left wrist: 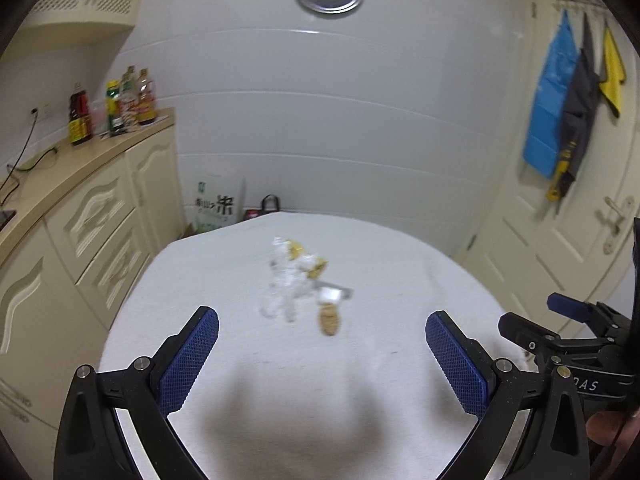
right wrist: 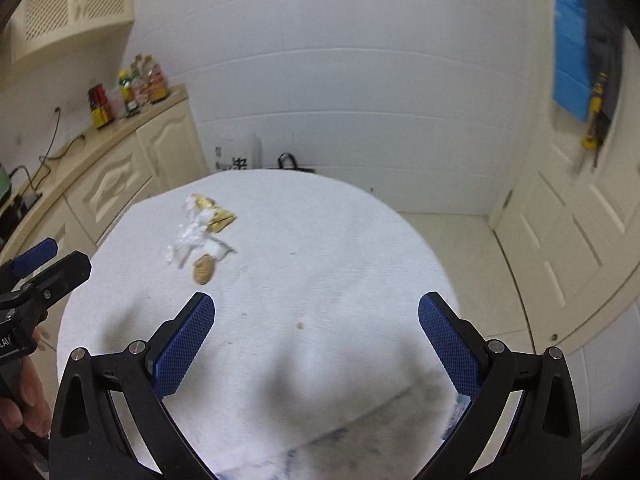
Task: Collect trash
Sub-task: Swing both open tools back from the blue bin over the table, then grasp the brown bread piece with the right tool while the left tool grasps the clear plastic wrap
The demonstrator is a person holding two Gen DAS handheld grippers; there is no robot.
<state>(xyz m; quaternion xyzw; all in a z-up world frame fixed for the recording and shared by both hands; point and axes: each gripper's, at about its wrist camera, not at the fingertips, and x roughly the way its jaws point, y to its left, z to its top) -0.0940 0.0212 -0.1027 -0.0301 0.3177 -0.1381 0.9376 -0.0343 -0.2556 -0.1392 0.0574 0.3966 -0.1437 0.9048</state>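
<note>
1. The left gripper (left wrist: 322,328), black-framed with blue cross-hatched pads, hangs above the near part of a table covered in a white towel-like cloth (left wrist: 400,264); its two fingers are spread wide and nothing lies between them.
2. The left gripper points level and slightly downward across the table, toward the white tiled wall (left wrist: 320,120) behind it.
3. The right gripper (right wrist: 316,316), of the same black and blue make, is likewise spread wide and empty, held above the near right part of the cloth, close to where the cloth drops over the table edge.
4. In the left wrist view the right gripper shows at the right edge, side by side with the left one, and part of a hand (left wrist: 608,428) grips its handle at the lower right.
5. In the right wrist view the left gripper shows at the left edge, with fingers of the hand (right wrist: 24,396) that holds it wrapped around the handle.
6. The trash sits on the cloth ahead of both grippers, apart from them: a crumpled clear plastic wrapper (left wrist: 286,284), gold foil wrappers (right wrist: 212,212) at its far end, a small white scrap (right wrist: 214,250) and a tan peanut shell (right wrist: 203,269) at its near end.
7. The pile lies nearly straight ahead of the left gripper, and ahead and to the left of the right one.
8. The pictures are blurred, so finer detail of the wrappers cannot be told.
</note>
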